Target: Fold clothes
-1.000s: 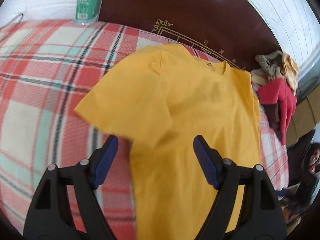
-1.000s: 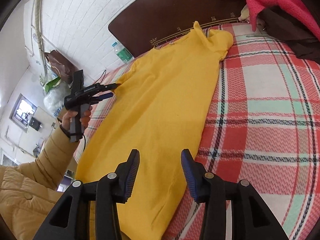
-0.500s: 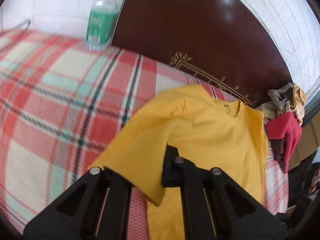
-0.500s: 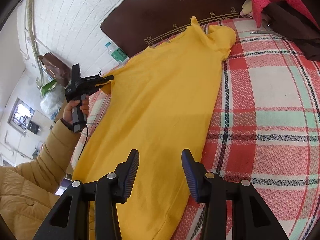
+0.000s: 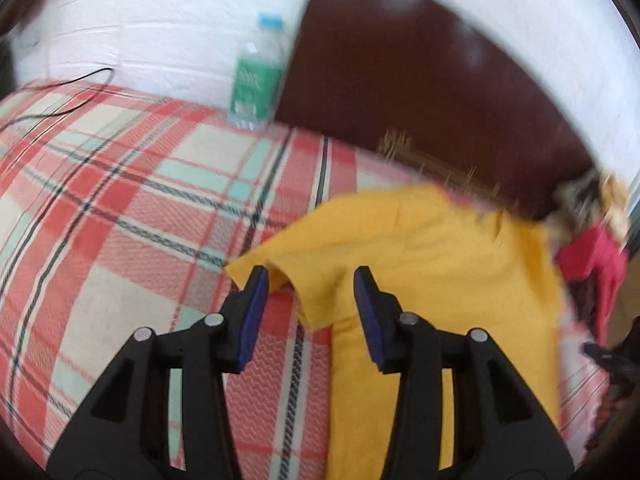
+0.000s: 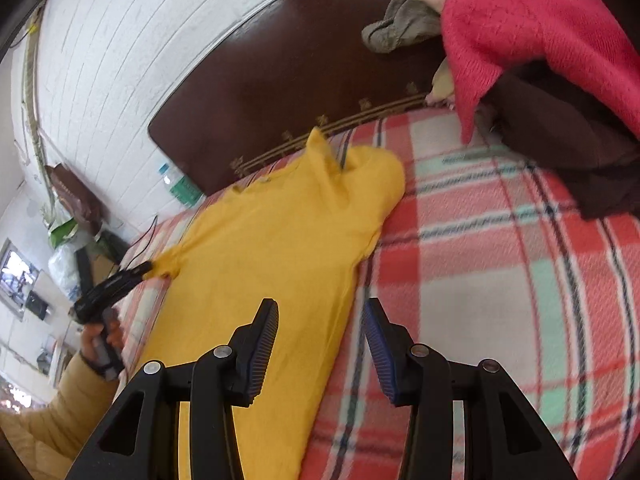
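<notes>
A yellow T-shirt lies flat on the plaid bed, collar toward the headboard; it also shows in the right wrist view. My left gripper is open, its jaws on either side of the shirt's left sleeve, which rests on the blanket. In the right wrist view that gripper sits at the sleeve tip. My right gripper is open and empty, low over the shirt's right side edge. The right sleeve is bunched up near the headboard.
A red, white and green plaid blanket covers the bed. A dark brown headboard stands behind. A green-labelled water bottle stands by the wall. A pile with a red knit and dark clothes lies at the right.
My left gripper, shut on the sleeve half a second ago, has opened and the sleeve now lies on the blanket. My right gripper has moved up along the shirt toward the right sleeve.
</notes>
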A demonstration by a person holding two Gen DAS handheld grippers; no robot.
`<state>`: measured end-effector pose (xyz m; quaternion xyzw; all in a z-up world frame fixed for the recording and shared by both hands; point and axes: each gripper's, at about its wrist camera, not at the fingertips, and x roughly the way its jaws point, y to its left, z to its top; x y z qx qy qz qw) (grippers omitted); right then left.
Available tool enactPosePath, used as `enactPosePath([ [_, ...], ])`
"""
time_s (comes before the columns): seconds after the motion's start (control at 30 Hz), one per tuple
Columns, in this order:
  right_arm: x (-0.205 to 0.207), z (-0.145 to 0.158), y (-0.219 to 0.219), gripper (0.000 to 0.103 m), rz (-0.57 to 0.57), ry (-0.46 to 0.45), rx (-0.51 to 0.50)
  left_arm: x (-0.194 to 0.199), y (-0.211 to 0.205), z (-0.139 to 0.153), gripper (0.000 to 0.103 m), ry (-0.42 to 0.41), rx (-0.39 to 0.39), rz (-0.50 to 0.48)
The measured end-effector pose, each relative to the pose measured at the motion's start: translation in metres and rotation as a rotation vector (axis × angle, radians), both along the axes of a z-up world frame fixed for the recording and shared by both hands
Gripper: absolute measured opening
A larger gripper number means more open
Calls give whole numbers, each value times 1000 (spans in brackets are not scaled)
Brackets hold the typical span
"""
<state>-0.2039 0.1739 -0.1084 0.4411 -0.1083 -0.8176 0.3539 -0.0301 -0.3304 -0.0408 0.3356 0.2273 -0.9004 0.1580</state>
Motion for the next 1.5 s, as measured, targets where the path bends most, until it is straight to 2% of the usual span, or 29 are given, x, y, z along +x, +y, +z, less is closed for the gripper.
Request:
enactPosePath([
  [0.1, -45, 5, -6, 52, -69, 35, 2, 16, -1, 5, 47, -5, 48, 2],
  [0.27, -105, -4, -38, 54, -100, 63, 103, 27, 44, 11, 47, -44, -17, -133],
  [0.33, -118, -9, -53, 54, -77, 83, 141, 24, 63, 9, 49, -50, -9, -191],
  [0.43, -134, -21, -75, 54, -16, 53, 165, 16, 87, 6, 52, -60, 4, -256],
  [0.47, -136, -25, -81, 51, 13, 54, 178, 13, 95, 6, 52, -64, 9, -276],
  [0.5, -138, -29, -87, 38, 42, 55, 191, 10, 102, 5, 52, -67, 13, -294],
  [0.53, -137, -31, -90, 13, 51, 65, 216, 6, 108, 4, 52, -69, 16, -311],
  [0.57, -136, -30, -87, 7, 50, 65, 210, 3, 114, 3, 52, -71, 19, -328],
  [0.63, -133, -29, -80, 8, 46, 66, 199, -4, 127, 2, 52, -73, 22, -362],
  [0.73, -131, -11, -45, 6, -42, 94, 103, -13, 145, 0, 52, -73, 32, -411],
  [0.9, -121, 4, -8, 6, -95, 124, 119, -28, 174, -1, 52, -66, 40, -475],
  [1.0, -115, -2, -2, 9, -84, 82, 152, -38, 191, -4, 52, -81, 34, -508],
  [1.07, -118, -10, 2, 23, -104, 57, 181, -45, 206, -7, 52, -101, 26, -539],
  [1.13, -116, -14, 10, 41, -112, 28, 140, -50, 221, -9, 52, -124, 18, -571],
  [1.2, -110, -17, 20, 47, -100, 27, 90, -53, 236, -9, 52, -136, 13, -608],
  [1.27, -104, -20, 26, 49, -80, 35, 72, -51, 257, -7, 52, -139, 21, -663],
  [1.33, -102, -24, 28, 50, -54, 11, 49, -47, 280, -5, 53, -143, 35, -714],
  [1.4, -104, -27, 28, 52, -37, -15, 17, -39, 304, -3, 59, -148, 54, -762],
  [1.5, -108, -31, 24, 54, -21, -34, -8, -22, 335, -5, 59, -170, 80, -811],
])
